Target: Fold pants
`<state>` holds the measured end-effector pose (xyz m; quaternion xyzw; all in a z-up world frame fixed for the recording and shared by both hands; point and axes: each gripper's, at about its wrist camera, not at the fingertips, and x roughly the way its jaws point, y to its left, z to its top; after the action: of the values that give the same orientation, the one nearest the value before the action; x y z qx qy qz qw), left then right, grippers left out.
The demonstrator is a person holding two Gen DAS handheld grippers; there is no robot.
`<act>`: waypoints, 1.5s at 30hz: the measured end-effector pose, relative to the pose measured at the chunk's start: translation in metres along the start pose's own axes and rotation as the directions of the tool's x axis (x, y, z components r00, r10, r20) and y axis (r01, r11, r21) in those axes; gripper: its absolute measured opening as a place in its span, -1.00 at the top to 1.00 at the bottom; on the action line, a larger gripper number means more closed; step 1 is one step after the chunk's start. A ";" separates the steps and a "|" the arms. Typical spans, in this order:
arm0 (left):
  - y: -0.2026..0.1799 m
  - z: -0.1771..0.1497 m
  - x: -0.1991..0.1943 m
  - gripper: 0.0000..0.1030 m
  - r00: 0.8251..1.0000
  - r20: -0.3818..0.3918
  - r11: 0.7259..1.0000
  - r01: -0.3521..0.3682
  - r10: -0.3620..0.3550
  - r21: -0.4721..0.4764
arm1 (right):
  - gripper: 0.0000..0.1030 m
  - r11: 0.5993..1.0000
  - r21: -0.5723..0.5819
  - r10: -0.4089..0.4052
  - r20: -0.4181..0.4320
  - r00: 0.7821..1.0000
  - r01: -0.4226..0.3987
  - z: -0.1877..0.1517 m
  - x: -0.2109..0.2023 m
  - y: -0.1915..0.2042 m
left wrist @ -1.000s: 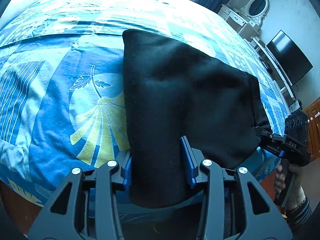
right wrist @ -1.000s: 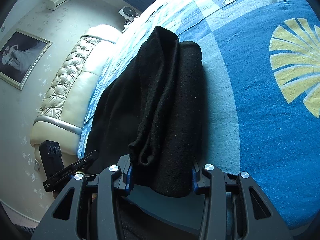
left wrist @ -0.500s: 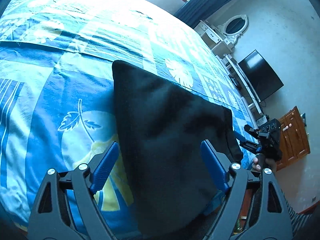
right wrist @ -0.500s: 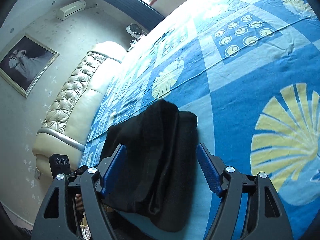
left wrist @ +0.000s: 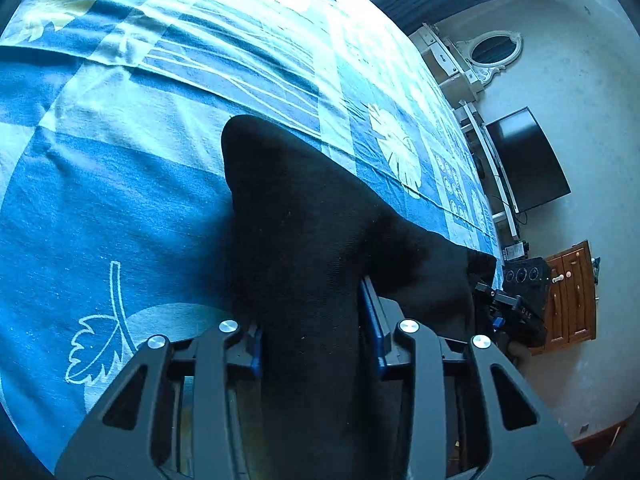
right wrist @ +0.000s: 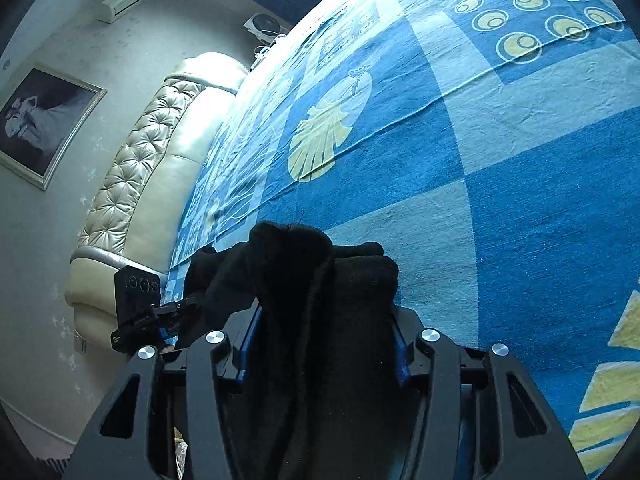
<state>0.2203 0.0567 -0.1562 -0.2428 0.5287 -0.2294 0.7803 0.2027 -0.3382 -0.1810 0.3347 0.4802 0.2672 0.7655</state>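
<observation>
Both grippers have closed again since half a second ago, when their blue pads stood wide apart on either side of the cloth; now each one pinches a bunch of the black pants [left wrist: 304,240] between its pads. The folded pants lie on the near part of the bed, their far corner resting on the blue patterned bedspread [left wrist: 120,200] while the near edge is gathered up into the two grips — in the left wrist view the cloth rises in a thick ridge from that far corner straight down into the jaws. The left gripper [left wrist: 314,332] is clamped on the near left part of the pants, its blue pads pressed against the fabric on both sides. The right gripper [right wrist: 326,332] is likewise clamped on the pants [right wrist: 320,280], where several stacked layers (the fold edges show as dark seams) bulge up between its pads.

In the left wrist view the right gripper [left wrist: 516,304] shows at the right edge of the cloth, just past the bed's side; in the right wrist view the left gripper [right wrist: 156,316] sits at the left, touching the far end of the black bundle.

Outward from there, the bedspread spreads far and wide in blue and pale squares with yellow shell and leaf prints. A cream tufted headboard [right wrist: 132,184] runs along the left, with a framed picture [right wrist: 44,124] on the wall beside it and an air conditioner [right wrist: 126,0] higher up. On the other side of the room stand a dark television [left wrist: 528,160], an oval white-framed mirror [left wrist: 494,46] and a wooden cabinet [left wrist: 572,292].
</observation>
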 end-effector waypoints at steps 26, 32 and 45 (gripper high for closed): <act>0.002 0.076 -0.002 0.43 0.937 0.169 0.924 -0.336 0.307 0.181 | 0.36 0.996 0.065 0.059 0.078 0.995 -0.064 0.065 0.067 -0.002; 0.006 0.075 -0.003 0.40 0.941 0.175 0.934 -0.317 0.288 0.167 | 0.35 0.996 0.063 0.064 0.080 0.995 -0.069 0.063 0.068 -0.001; 0.008 0.075 -0.003 0.38 0.943 0.176 0.936 -0.313 0.284 0.164 | 0.34 0.995 0.067 0.073 0.084 0.994 -0.079 0.063 0.069 -0.002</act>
<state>0.2905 0.0747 -0.1348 -0.1005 0.4753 -0.1386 0.8630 0.2879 -0.3051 -0.2006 0.3899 0.4448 0.2653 0.7614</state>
